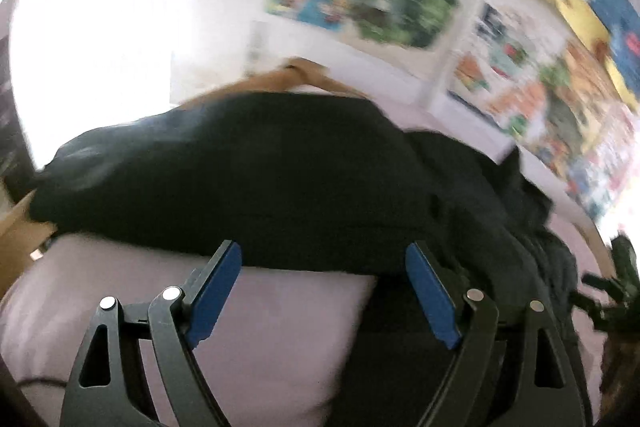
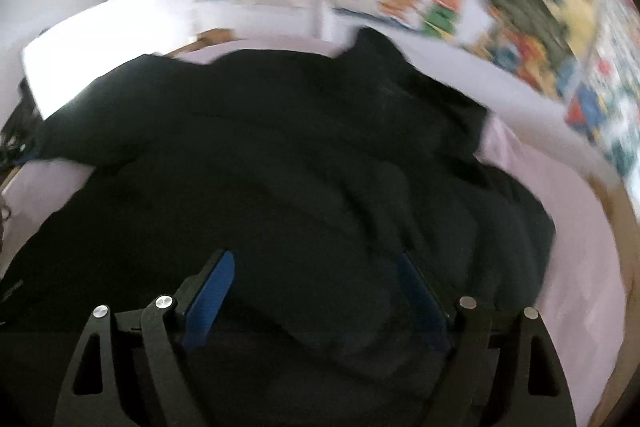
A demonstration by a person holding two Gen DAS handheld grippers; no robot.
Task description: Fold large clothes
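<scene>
— Jaws on our left gripper (image 1: 324,291) and right gripper (image 2: 320,299)?
— Both wide, gripping nothing.
— And the black garment (image 2: 280,155)?
— Rumpled, in thick folds on the pale pink bedsheet (image 1: 280,327), spreading from our twelve o'clock toward three.

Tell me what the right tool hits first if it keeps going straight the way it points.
Most likely the black garment heaped on the pale pink sheet; the open right tool aims right at it, though blur hides the depth.
</scene>
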